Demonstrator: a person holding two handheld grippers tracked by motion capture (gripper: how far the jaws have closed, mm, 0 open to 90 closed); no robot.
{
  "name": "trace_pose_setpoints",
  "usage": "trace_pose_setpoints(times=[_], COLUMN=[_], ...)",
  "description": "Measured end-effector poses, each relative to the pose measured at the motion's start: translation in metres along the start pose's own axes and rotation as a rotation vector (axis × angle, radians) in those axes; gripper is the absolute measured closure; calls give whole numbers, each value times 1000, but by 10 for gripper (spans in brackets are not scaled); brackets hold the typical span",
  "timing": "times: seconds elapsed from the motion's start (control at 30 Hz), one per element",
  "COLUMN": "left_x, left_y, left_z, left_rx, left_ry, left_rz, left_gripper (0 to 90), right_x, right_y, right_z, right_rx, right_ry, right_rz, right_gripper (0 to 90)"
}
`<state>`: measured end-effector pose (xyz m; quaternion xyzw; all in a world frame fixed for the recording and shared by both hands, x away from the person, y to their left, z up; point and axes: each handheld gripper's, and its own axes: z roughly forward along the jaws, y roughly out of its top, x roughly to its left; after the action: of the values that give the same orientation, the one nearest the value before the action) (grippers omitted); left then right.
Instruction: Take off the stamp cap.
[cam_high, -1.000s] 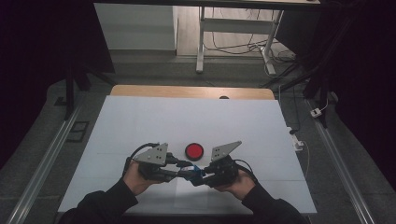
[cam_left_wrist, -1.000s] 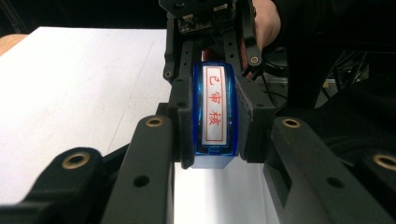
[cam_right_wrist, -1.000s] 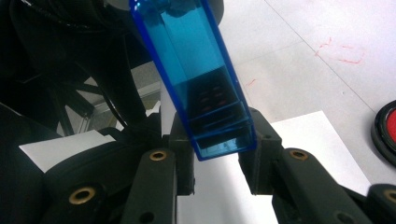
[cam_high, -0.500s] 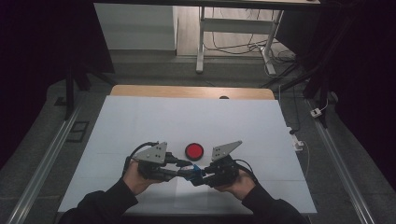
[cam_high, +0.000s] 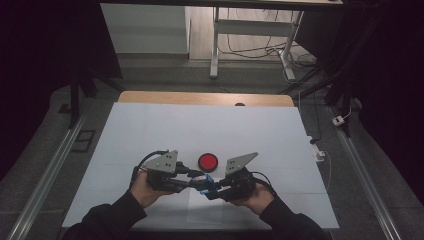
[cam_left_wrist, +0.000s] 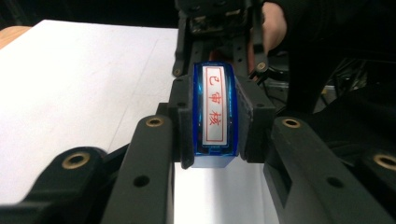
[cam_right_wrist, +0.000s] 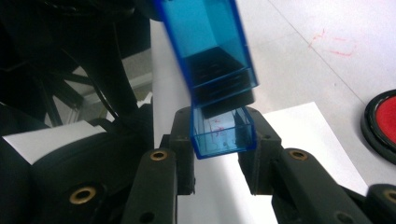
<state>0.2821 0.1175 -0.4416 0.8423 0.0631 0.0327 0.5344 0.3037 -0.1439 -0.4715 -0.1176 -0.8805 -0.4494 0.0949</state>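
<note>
Since both my hands are parked near the front edge of the tabletop, here's the rundown:

Thing in hand: a small blue see-through stamp (cam_left_wrist: 214, 116), two parts, a body and a cap (cam_right_wrist: 223, 133), held just off the white tabletop (cam_high: 150, 130) between my two grippers.

Left gripper (cam_left_wrist: 214, 121): jaws clamped on the stamp body, pads flat on its two long sides.

Right gripper (cam_right_wrist: 219, 135): jaws pinched on the little clear blue cap, one pad on each side wall.

How it'll handle: looks like light, hard plastic, so stiff, but glossy and probably slippery. I'd guess the cap walls are thin and could flex or crack if I squeeze harder.

Where to grab: flat side walls, like now. The printing face is inky, so I'd keep the pads off it.

Ink pad (cam_high: 207, 161): round, red in a black rim, just behind the grippers, toward the middle of the tabletop, nothing touching it.

Left gripper view extra: shows the stamp face with red characters on a white strip.

Right gripper view extra: shows a gap between body (cam_right_wrist: 210, 46) and cap, faint red marks on the tabletop, and the ink pad's edge.

High view extra: shows both grippers tip to tip and the layout, but the stamp is just a blue speck (cam_high: 207, 183).
</note>
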Motion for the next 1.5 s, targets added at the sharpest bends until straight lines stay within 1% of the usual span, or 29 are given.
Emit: trace_pose_setpoints(times=[0.1, 0.23, 0.3, 0.33, 0.4, 0.53, 0.7, 0.77, 0.93, 1.0, 1.07, 1.2, 1.3, 1.4, 1.5], left_x=[0, 0, 0, 1, 1, 2, 3, 4, 6, 6, 6, 7, 7, 7, 7], left_y=[0, 0, 0, -1, -1, -2, -3, -4, -6, -6, -6, -6, -6, -6, -6], left_z=[0, 1, 0, 0, -1, -1, -2, -3, -2, -2, -2, -2, -3, -4, -5], left_rx=[0, 20, 28, 30, 34, 51, 61, 60, 69, 74, 78, 83, 87, 91, 94], left_ry=[4, 28, 42, 47, 54, 84, 104, 104, 116, 122, 129, 128, 136, 148, 157], left_rz=[-8, -24, -33, -39, -47, -60, -87, -99, -124, -134, -142, -179, -193, -202, -209], left_gripper=[707, 706, 706, 706, 706, 705, 705, 704, 704, 704, 704, 704, 703, 703, 703], right_x=[1, 4, 6, 7, 7, 8, 9, 10, 11, 13, 14, 16, 18, 20, 21], right_y=[1, 0, 0, 0, 0, -2, -3, -3, -5, -6, -7, -10, -11, -12, -14], right_z=[0, 1, 0, -1, -2, -4, -8, -10, -15, -18, -20, -24, -28, -32, -36], right_rx=[8, 25, 31, 42, 46, 53, 54, 53, 43, 42, 46, 47, 37, 31, 22], right_ry=[-13, -45, -64, -86, -95, -126, -162, -166, -186, -188, -196, -210, -226, -256, -271], right_rz=[-7, -22, -47, -63, -70, -66, -61, -50, -42, -45, -58, -67, -71, -71, -61], right_gripper=[694, 692, 692, 691, 691, 691, 691, 691, 691, 690, 689, 689, 689, 690, 689])
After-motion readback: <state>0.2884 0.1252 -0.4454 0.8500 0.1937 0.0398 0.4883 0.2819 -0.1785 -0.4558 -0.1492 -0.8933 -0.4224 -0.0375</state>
